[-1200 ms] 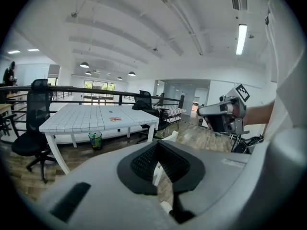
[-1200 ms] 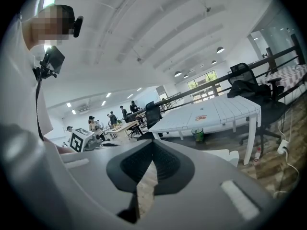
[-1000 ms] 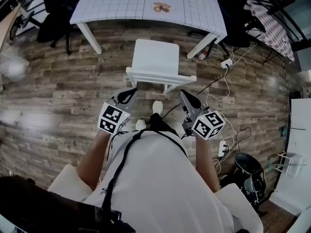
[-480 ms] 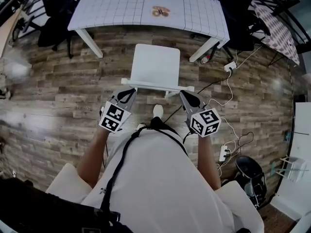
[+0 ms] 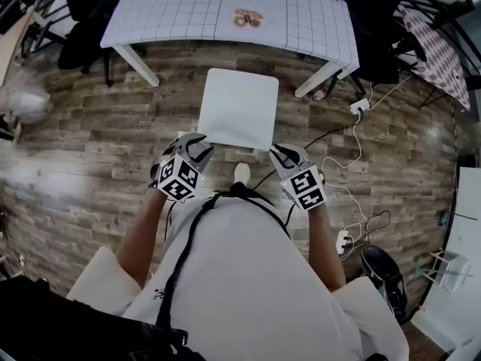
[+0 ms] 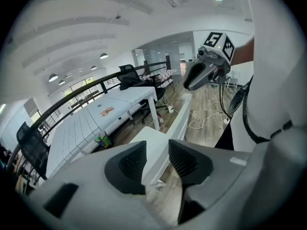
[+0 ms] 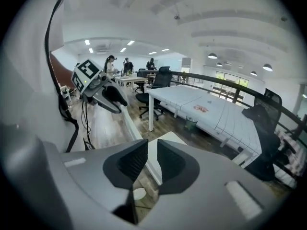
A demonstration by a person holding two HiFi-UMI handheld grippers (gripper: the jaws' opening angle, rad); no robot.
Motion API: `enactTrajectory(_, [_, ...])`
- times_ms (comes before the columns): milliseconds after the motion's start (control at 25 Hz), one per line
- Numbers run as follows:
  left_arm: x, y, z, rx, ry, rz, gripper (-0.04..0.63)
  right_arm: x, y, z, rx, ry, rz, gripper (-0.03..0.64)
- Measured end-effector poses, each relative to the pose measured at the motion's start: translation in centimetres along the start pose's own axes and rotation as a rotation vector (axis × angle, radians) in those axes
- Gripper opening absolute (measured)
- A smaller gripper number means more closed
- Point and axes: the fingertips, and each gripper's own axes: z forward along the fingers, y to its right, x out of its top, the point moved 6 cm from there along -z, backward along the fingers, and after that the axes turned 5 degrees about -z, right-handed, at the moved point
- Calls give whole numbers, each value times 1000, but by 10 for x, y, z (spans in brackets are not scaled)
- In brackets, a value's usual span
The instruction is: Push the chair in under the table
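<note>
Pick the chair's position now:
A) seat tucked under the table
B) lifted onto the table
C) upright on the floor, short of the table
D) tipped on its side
C: the chair stands upright on the floor, and a strip of floor shows between its seat and the table edge.

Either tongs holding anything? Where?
Nothing gripped yet: left tongs and right tongs have just been opening, chair backrest between each one's jaws.
</note>
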Motion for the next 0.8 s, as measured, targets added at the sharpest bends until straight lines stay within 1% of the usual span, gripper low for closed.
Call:
enactTrajectory(80, [2, 1, 11, -12, -41, 48, 171, -7, 1, 7, 25, -46, -67, 90])
enactTrajectory(240, [-1, 6, 32, -35, -148, 180, 250, -21, -1, 23, 69, -170, -248, 190])
enactTrajectory(360, [-6, 9, 48, -49, -237, 282, 275, -32, 0, 34, 93, -249, -374, 236])
enactTrajectory(480, [-9, 12, 65, -62, -301, 371, 278, -39, 4, 41, 117, -299, -461, 245])
enactTrajectory(600, [-12, 12, 82, -74, -355, 438, 279, -44, 8, 53, 161, -336, -507, 253])
enactTrajectory(680, [-15, 14, 91, -82, -387, 468, 279, -50, 8, 60, 196, -366, -527, 253])
enactTrajectory(800, [-16, 17, 100, -95, -413, 490, 279, -55, 10, 69, 240, -402, -560, 251])
